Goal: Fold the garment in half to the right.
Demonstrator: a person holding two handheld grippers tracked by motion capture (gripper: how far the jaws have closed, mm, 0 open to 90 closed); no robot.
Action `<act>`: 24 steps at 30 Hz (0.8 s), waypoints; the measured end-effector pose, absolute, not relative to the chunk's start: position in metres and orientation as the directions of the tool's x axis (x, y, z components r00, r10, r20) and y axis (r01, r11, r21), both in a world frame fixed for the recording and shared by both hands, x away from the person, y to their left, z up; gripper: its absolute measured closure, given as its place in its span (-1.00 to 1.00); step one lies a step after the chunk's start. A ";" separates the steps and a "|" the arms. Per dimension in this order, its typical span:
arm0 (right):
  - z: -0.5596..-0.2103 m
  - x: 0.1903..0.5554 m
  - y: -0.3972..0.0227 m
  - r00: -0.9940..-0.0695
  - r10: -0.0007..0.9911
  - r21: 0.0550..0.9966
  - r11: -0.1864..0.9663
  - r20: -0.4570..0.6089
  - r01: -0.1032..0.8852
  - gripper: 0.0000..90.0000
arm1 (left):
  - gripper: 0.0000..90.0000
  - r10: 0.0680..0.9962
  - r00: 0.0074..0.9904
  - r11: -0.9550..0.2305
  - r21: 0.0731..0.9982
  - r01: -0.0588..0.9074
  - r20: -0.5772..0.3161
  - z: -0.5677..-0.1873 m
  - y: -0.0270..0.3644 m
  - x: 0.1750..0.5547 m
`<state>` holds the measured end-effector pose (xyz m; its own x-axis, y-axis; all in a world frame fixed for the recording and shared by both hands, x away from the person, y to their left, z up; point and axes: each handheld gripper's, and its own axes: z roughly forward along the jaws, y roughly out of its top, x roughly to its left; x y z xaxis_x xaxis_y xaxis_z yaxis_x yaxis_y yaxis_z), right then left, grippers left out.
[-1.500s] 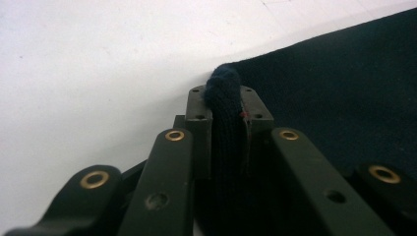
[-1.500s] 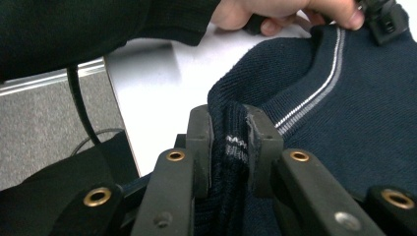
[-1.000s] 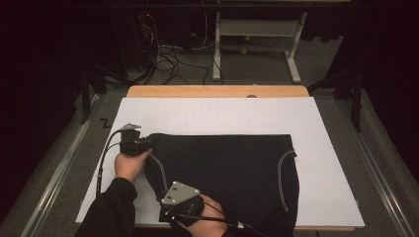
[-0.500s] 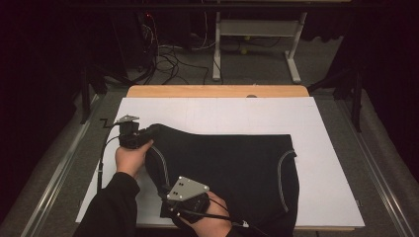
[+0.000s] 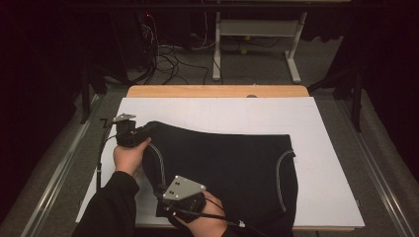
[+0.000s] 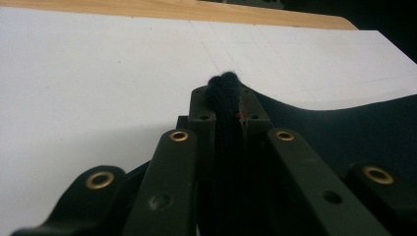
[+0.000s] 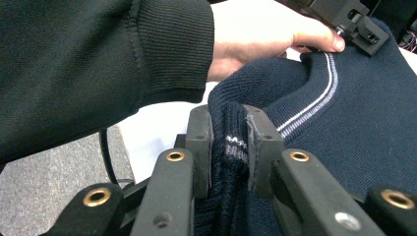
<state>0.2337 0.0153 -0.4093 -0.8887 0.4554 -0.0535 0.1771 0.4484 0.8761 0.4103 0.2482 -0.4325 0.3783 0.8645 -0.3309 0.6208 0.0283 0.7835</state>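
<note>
A dark navy knitted garment (image 5: 232,163) with pale striped trim lies spread on the white board (image 5: 222,111). My left gripper (image 5: 147,129) is shut on the garment's far-left corner, a bunched black fold (image 6: 223,83) pinched between its pads (image 6: 202,105). My right gripper (image 5: 160,191), under its grey plate, is shut on the garment's near-left edge. In the right gripper view the ribbed hem (image 7: 228,142) sits squeezed between the jaws of the right gripper (image 7: 228,123). Farther off there, the person's hand (image 7: 265,34) holds the left gripper (image 7: 351,22) by the striped trim.
The white board rests on a wooden table (image 5: 217,91) whose far edge shows. Metal rails (image 5: 59,173) run along both sides. Behind stand a white table frame (image 5: 257,34) and floor cables (image 5: 168,54). The board is bare at far right (image 5: 326,128).
The garment's far-left corner has been drawn a little up and toward the far side by the left gripper. The right gripper has shifted slightly away from the near edge.
</note>
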 end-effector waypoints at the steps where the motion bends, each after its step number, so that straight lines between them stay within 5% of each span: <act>1: -0.409 0.234 0.017 -0.888 0.457 0.875 0.451 -0.056 0.177 0.69 | 0.71 0.865 0.378 0.028 0.784 0.620 -0.330 -0.433 0.250 0.411; 24: -0.405 0.238 0.068 -0.914 0.398 0.870 0.476 -0.081 0.131 0.69 | 0.70 0.887 0.330 0.062 0.792 0.607 -0.322 -0.426 0.309 0.402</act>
